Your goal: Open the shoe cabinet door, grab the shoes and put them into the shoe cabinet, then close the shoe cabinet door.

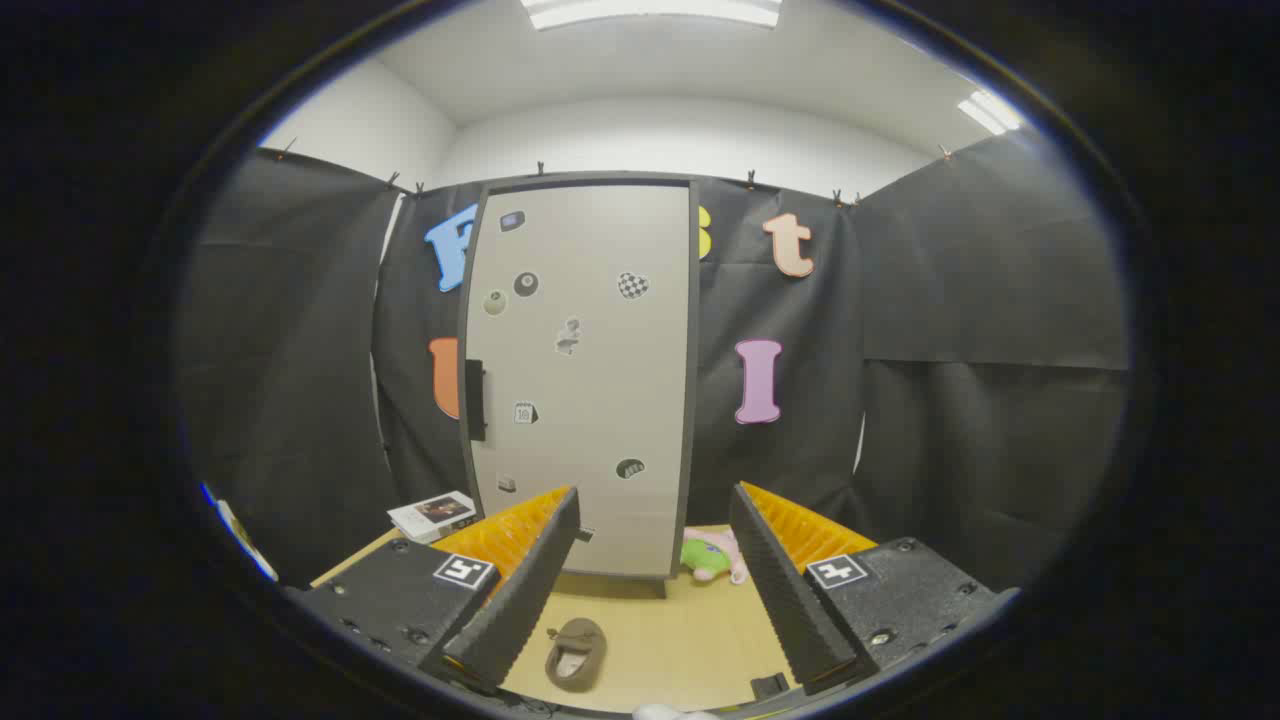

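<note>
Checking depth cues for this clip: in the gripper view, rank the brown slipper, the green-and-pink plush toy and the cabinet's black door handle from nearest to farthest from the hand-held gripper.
The hand-held gripper is open, holding nothing.
1. Brown slipper: on the wooden floor between the fingers.
2. Green-and-pink plush toy: beyond the fingers, at the cabinet's foot.
3. Black door handle: up on the closed grey cabinet door.

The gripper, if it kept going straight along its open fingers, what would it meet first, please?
Most likely the closed cabinet door, which stands straight ahead beyond the gripper. The shoe lies low on the table between the fingers, probably beneath that line; depth is unclear.
</note>
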